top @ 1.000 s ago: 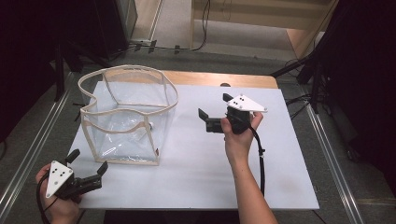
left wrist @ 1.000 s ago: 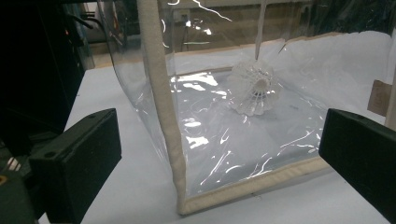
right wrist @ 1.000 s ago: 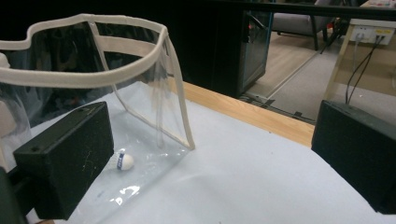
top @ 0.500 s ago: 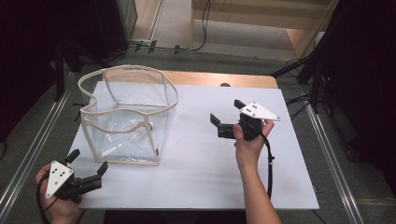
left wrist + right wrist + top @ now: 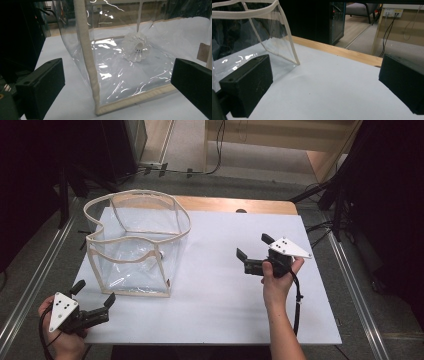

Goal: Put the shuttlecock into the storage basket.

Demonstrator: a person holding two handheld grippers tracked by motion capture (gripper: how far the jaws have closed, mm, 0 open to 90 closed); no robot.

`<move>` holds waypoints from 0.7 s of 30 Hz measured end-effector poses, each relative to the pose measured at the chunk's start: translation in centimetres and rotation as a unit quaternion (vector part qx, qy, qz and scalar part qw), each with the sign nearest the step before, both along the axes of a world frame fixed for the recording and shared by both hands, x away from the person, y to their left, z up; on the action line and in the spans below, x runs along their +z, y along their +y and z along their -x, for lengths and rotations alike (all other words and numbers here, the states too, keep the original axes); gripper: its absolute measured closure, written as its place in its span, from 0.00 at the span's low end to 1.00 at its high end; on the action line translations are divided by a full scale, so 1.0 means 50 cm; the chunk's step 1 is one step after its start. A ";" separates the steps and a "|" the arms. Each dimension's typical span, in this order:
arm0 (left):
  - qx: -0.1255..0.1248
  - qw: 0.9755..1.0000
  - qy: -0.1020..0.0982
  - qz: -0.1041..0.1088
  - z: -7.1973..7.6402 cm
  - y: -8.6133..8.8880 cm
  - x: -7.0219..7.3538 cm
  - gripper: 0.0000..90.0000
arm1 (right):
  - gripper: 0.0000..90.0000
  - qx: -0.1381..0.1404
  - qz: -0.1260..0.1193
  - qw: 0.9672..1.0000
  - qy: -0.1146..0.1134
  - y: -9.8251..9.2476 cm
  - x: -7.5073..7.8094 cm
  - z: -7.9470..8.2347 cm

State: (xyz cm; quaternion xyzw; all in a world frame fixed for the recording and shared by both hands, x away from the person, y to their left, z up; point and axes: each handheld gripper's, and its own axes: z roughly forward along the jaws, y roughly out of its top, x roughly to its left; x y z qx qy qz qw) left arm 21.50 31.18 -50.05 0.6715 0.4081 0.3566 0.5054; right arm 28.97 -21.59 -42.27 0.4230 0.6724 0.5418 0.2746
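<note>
Resting at the near left corner of the white table, the left gripper is held in a hand, its jaws spread wide and gripping nothing. It points toward the clear bag, just short of that bag's near corner and not touching it. In the left gripper view the two black jaws stand far apart at the bottom corners, and between them rises the bag's cream-trimmed corner seam; through the clear wall a white shuttlecock lies on the bag's floor, toward its far side. From above, the shuttlecock is only a faint pale spot behind the plastic.

Farther in, on the right half of the table, the right gripper is held by the other hand, a cable trailing back along the forearm. Its jaws are also wide apart and empty, aimed leftward at the bag but well apart from it. The right gripper view shows bare white surface between the jaws, the bag's far corner at left, and beyond it the wooden strip along the table's far edge.

The bag stands upright and open-topped on the far left part of the table.
</note>
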 end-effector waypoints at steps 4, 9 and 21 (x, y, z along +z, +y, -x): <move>0.000 1.000 0.000 0.000 0.000 0.000 0.000 0.00 | 0.00 -0.003 0.001 1.000 0.002 -0.013 -0.010 0.008; 0.000 1.000 -0.001 0.001 0.000 0.000 0.000 0.00 | 0.00 -0.008 0.003 1.000 0.003 -0.030 -0.021 0.019; 0.001 1.000 -0.001 -0.001 0.001 0.000 0.000 0.00 | 0.00 -0.020 0.004 1.000 0.008 -0.067 -0.043 0.043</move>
